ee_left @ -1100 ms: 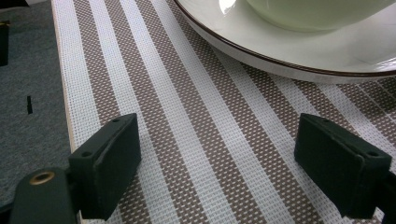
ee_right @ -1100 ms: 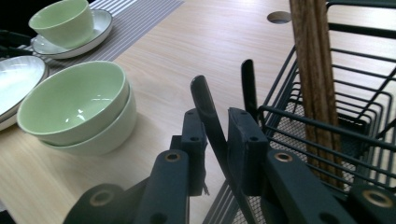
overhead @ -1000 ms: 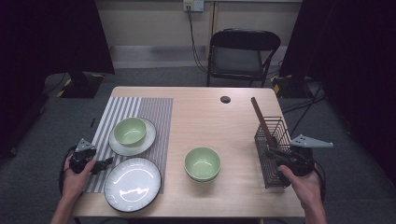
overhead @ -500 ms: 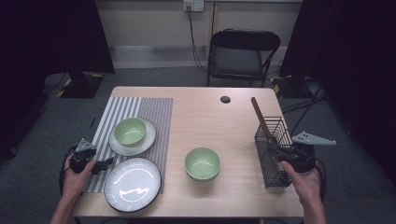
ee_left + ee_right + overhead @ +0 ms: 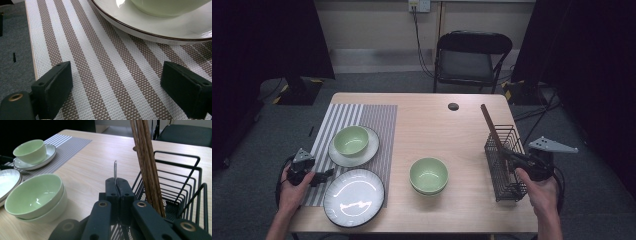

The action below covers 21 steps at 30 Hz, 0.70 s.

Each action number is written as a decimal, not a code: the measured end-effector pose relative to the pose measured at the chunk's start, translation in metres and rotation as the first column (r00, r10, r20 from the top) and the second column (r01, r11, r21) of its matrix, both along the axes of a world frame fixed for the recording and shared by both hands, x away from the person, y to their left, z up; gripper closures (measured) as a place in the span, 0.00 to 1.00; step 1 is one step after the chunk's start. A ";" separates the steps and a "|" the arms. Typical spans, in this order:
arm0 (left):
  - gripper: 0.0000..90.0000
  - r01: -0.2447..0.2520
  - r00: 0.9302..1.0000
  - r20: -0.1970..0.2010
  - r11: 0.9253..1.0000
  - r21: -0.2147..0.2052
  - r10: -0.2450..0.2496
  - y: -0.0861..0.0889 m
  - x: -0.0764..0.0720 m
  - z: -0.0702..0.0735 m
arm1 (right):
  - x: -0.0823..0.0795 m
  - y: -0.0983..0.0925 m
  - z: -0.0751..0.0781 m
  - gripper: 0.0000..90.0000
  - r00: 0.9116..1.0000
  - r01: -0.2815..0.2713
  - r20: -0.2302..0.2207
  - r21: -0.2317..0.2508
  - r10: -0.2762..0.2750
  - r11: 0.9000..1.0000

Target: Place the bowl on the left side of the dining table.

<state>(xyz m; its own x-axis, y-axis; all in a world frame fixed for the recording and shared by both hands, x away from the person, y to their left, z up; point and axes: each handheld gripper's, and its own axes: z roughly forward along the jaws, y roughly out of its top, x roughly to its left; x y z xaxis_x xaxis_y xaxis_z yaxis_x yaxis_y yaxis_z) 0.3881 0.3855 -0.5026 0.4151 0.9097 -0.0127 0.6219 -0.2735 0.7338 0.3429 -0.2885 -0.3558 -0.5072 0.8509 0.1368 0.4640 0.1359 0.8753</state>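
Metal utensil (image 5: pixel 115 171) clamped in right jaws; chopsticks (image 5: pixel 145 157) just beside, in wire caddy (image 5: pixel 190 182); left jaws released.

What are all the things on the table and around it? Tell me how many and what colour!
bowls: three, light green; two stacked mid-table, one on the small plate.
small plate: one, white with dark rim, on the placemat.
big plate: one, white with dark rim, near front edge, partly on the placemat.
placemat: one, grey and white stripes, left side of table.
wire basket: one, black, right side of table.
wooden sticks: brown, standing tilted in the basket; count unclear.
thin metal piece: one, silver, pinched by the right gripper.
small round thing: one, black, far edge of table.
table: one, light wood.
chair: one, black, behind the table.
left gripper: black, open over the placemat.
right gripper: black, shut, by the basket.
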 end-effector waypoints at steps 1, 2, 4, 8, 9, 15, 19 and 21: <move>0.11 0.001 1.000 -0.001 1.000 0.001 -0.001 0.000 0.000 0.000 | 0.000 0.000 0.001 1.00 1.000 -0.002 0.004 -0.002 0.002 1.000; 0.11 0.001 1.000 -0.001 1.000 0.001 -0.001 0.000 0.000 0.000 | 0.001 0.000 0.002 1.00 1.000 0.002 0.007 -0.002 -0.002 1.000; 0.11 0.001 1.000 -0.001 1.000 0.001 -0.001 0.000 0.000 0.000 | 0.001 0.000 0.004 1.00 1.000 0.001 0.011 0.002 -0.001 1.000; 0.11 0.000 1.000 0.000 1.000 -0.001 0.000 0.000 0.000 0.000 | 0.002 0.002 0.008 1.00 1.000 -0.010 0.020 0.009 0.010 1.000; 0.11 0.001 1.000 -0.001 1.000 0.001 -0.001 0.000 0.000 0.000 | 0.002 0.002 0.009 1.00 1.000 -0.009 0.021 0.001 0.009 1.000; 0.11 0.001 1.000 -0.001 1.000 0.001 -0.001 0.000 0.000 0.000 | 0.003 0.005 0.018 1.00 0.999 -0.012 0.037 -0.007 0.012 1.000; 0.11 0.001 1.000 0.000 1.000 0.001 -0.001 0.000 0.000 0.000 | 0.003 0.005 0.023 1.00 0.999 -0.008 0.050 0.003 0.008 1.000; 0.11 0.000 1.000 0.000 1.000 0.000 0.000 0.000 0.000 0.000 | 0.004 0.005 0.024 1.00 0.998 -0.015 0.054 0.009 0.014 1.000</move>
<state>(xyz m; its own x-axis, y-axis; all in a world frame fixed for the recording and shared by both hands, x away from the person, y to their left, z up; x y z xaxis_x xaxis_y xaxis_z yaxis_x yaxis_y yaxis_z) 0.3881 0.3855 -0.5026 0.4152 0.9096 -0.0129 0.6220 -0.2735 0.7337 0.3465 -0.2830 -0.3323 -0.5263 0.8423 0.1164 0.4139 0.1343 0.9004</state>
